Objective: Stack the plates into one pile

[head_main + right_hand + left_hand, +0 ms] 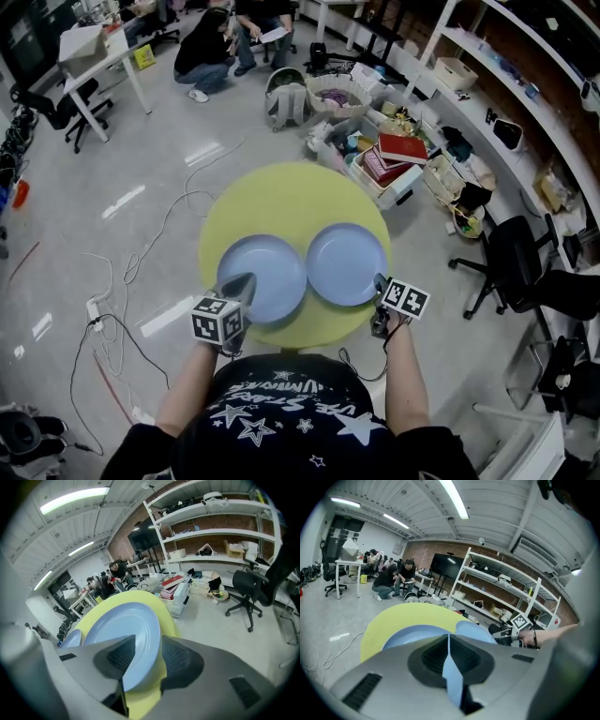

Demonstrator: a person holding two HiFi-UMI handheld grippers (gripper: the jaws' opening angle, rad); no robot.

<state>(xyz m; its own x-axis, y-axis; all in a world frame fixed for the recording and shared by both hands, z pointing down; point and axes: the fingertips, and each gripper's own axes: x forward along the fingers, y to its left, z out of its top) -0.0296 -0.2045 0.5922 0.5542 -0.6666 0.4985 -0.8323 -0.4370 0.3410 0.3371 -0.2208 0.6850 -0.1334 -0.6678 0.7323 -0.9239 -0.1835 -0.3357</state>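
On the yellow table (291, 192), the left gripper (238, 283) is pinching the left plate (267, 267)'s near rim, while the right gripper (380, 283), jaws apart, is straddling the near edge of the right plate (345, 261) just alongside.

On the table (281, 192), two plates just beside each other, toward the near edge: left plate (272, 267), right plate (347, 262). At the left plate's near rim, the left gripper (242, 281), rim clamped between its jaws. At the right plate's near right rim, the right gripper (380, 281), rim between parted jaws. Behind the table to the right, boxes (389, 164); farther right, a chair (516, 258) before shelves (506, 84). On the floor at left, cables (122, 281).
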